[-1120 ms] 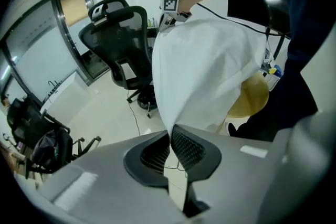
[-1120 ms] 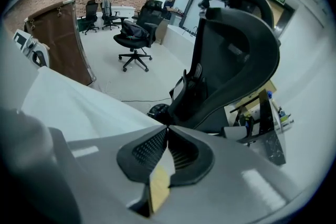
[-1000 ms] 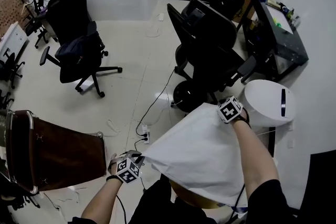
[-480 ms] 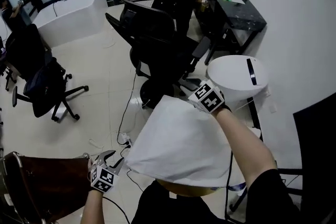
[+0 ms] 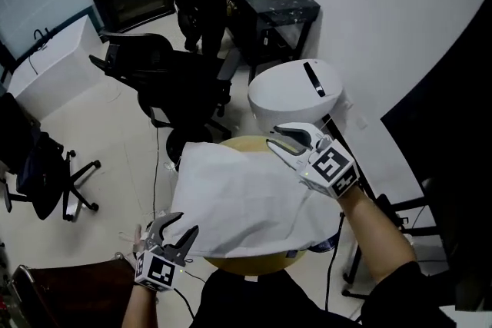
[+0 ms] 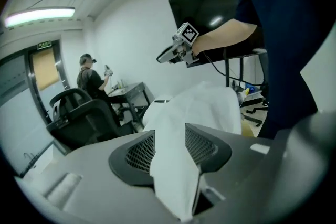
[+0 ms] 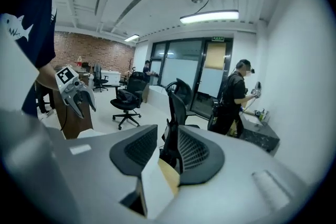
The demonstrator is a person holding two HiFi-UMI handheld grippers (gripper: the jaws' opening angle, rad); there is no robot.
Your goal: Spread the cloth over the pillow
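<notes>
White cloth lies over yellow pillow, near centre. Left gripper: jaws just opening, wide, cloth's near-left corner loose between. Right gripper: jaws just opening, partway, gripping nothing, over cloth's far-right corner.

cloth: white | pillow: mustard yellow | office chair: black | bin: white, black stripe | floor: cream

White cloth is draped pretty flat over the pillow, with just a few soft creases. It's kind of a lopsided four-sided shape, its long edge running from 7 o'clock across to 4 o'clock. The pillow's mustard-tan and roundish, mostly covered, with only slivers peeking past the cloth at 12 and 6 o'clock.
</notes>
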